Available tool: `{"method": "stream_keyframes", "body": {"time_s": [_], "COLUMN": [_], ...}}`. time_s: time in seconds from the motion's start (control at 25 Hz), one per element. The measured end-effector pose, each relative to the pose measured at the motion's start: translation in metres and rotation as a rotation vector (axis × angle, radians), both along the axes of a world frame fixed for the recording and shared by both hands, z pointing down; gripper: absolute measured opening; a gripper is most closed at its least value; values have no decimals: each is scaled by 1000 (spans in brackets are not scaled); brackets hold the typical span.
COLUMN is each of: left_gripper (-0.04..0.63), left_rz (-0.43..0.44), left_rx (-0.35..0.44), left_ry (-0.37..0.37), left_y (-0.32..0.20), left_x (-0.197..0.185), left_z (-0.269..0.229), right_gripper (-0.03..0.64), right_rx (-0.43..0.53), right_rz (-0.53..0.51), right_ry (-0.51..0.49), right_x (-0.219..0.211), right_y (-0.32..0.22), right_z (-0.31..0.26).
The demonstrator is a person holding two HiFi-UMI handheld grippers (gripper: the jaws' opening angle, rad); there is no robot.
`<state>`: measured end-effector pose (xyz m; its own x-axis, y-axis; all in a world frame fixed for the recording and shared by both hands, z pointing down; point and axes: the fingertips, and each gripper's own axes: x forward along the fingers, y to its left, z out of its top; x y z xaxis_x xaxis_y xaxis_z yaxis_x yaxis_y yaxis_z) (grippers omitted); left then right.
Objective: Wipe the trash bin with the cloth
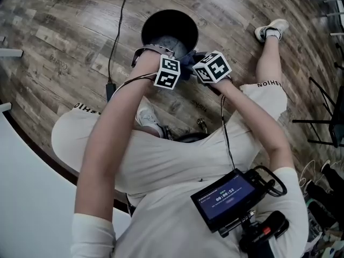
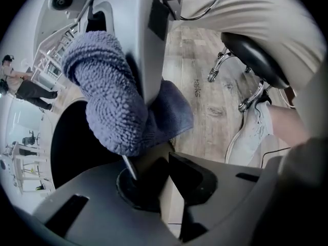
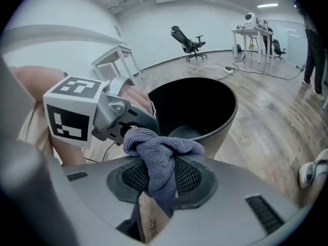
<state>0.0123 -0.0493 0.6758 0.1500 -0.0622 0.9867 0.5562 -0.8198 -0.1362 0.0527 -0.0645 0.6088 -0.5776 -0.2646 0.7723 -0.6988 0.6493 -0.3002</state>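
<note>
Cloth (image 3: 161, 160), blue and fuzzy, is pinched tight in the jaws of the right gripper (image 3: 161, 184). Its bunched top sticks up over them. It is right by the near edge of the trash bin (image 3: 225, 122). The bin is black and round and stands on the wooden floor (image 1: 64, 26). The left gripper (image 2: 161, 186) points down, and its jaws squeeze the bin's thin rim. The two grippers are close together.
</note>
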Motion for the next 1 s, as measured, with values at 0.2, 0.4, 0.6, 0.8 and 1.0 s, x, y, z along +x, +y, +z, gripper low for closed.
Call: {"method": "stream_keyframes", "body": {"time_s": [0.2,0.4,0.6,0.8,1.0], "left_gripper": [57,57,57,58,60], "left_rz": [16,22,21,17,-37], "left_rx": [4,2,6,9,19], "left_ry": [1,3,9,16,24], "left_y": [0,2,0,1,-5], "left_x": [-1,-1,0,1,5], "left_z": [0,-2,-2,1,0], "right_gripper": [109,109,109,109,109], "right_rx": [-45,-105,-145,-157,-92], "right_rz": [14,27,36,33,89], "right_ry": [-8,16,86,114,150], "right_x": [-4,-5,-5,-16,-6], "right_y": [1,2,0,1,-1], "right_z": [10,59,125,196,218]}}
